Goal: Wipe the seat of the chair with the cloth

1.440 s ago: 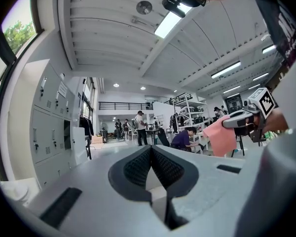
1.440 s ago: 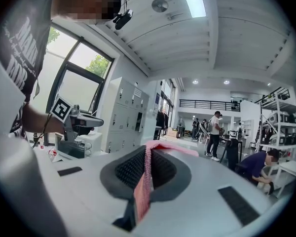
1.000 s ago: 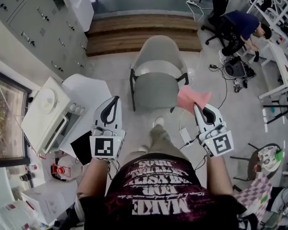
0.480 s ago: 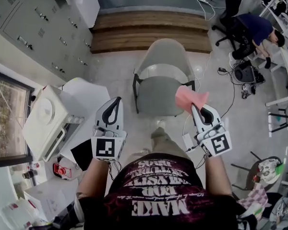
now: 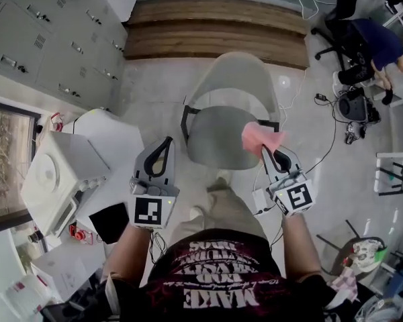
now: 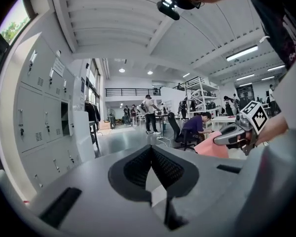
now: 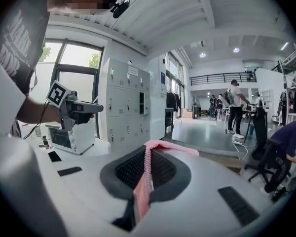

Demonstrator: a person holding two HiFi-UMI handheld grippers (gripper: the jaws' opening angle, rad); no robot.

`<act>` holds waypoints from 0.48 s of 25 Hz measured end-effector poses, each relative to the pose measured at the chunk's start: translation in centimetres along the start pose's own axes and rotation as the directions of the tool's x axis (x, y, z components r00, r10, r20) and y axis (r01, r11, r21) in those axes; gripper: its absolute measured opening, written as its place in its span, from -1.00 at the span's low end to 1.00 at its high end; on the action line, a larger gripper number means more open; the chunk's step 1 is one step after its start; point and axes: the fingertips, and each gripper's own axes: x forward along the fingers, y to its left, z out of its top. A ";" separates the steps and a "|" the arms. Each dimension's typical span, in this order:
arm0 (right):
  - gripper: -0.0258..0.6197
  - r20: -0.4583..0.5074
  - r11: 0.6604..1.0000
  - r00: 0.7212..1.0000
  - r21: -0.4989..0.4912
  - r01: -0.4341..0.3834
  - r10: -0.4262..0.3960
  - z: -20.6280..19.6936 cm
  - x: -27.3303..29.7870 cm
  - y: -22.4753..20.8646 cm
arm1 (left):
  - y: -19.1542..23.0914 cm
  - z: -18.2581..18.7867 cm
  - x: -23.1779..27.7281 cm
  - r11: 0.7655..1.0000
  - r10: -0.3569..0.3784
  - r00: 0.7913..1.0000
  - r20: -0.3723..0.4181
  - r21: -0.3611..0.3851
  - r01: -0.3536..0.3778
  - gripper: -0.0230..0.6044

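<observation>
A grey chair stands on the floor ahead of me; its seat (image 5: pixel 218 138) is bare and its backrest (image 5: pixel 236 79) faces away. My right gripper (image 5: pixel 264 150) is shut on a pink cloth (image 5: pixel 260 137), which hangs over the seat's right edge near the armrest. In the right gripper view the cloth (image 7: pixel 147 174) is pinched between the shut jaws and folds over their tips. My left gripper (image 5: pixel 166 141) hovers left of the seat, apart from it. Its jaws (image 6: pixel 151 149) are shut with nothing between them. The left gripper view also catches the right gripper (image 6: pixel 233 135) and the cloth (image 6: pixel 211 147).
A white table (image 5: pixel 114 136) with a white oven (image 5: pixel 54 180) stands to the left, grey lockers (image 5: pixel 40 39) behind it. A wooden step (image 5: pixel 215 29) lies past the chair. Cables (image 5: pixel 322 133) and a power strip (image 5: pixel 260 200) lie on the floor right. A person (image 5: pixel 379 45) sits far right.
The person has stepped closer to the chair. Both grippers moved forward; the right one, still holding the cloth, now reaches the seat's right edge.
</observation>
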 end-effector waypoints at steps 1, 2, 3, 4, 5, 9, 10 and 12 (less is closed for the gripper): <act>-0.89 -0.016 1.000 1.000 0.006 -0.012 0.012 -1.1 1.2 -0.5 | 0.2 -0.8 0.9 1.000 0.003 1.000 -0.012 -0.004 -0.003 -0.91; -0.89 -0.032 1.000 0.999 0.014 -0.027 0.028 -2.3 2.3 -0.8 | 0.3 -1.6 1.6 1.000 0.008 1.000 -0.028 -0.009 -0.008 -0.91; -0.89 -0.048 0.999 0.998 0.025 -0.042 0.043 -3.5 3.3 -1.0 | 0.3 -2.6 2.3 1.000 0.011 0.999 -0.047 -0.009 -0.012 -0.91; -0.89 -0.063 0.998 0.996 0.037 -0.055 0.057 -4.7 4.3 -1.2 | 0.4 -3.5 3.0 1.000 0.013 0.998 -0.066 -0.006 -0.013 -0.91; -0.89 -0.076 0.997 0.995 0.050 -0.064 0.068 -6.0 5.3 -1.4 | 0.4 -4.5 3.7 1.000 0.012 0.996 -0.085 -0.005 -0.012 -0.91; -0.89 -0.114 0.992 0.988 0.075 -0.098 0.106 -10.3 9.5 -2.5 | 0.6 -7.3 6.8 1.000 0.009 0.994 -0.105 -0.029 -0.013 -0.91; -0.89 -0.123 0.991 0.985 0.078 -0.108 0.117 -11.4 10.5 -2.6 | 0.6 -8.0 7.4 0.999 0.008 0.994 -0.105 -0.036 -0.012 -0.91; -0.89 -0.150 0.988 0.979 0.090 -0.128 0.140 -13.9 12.1 -2.7 | 0.5 -9.7 8.6 0.999 0.001 0.993 -0.115 -0.045 -0.006 -0.91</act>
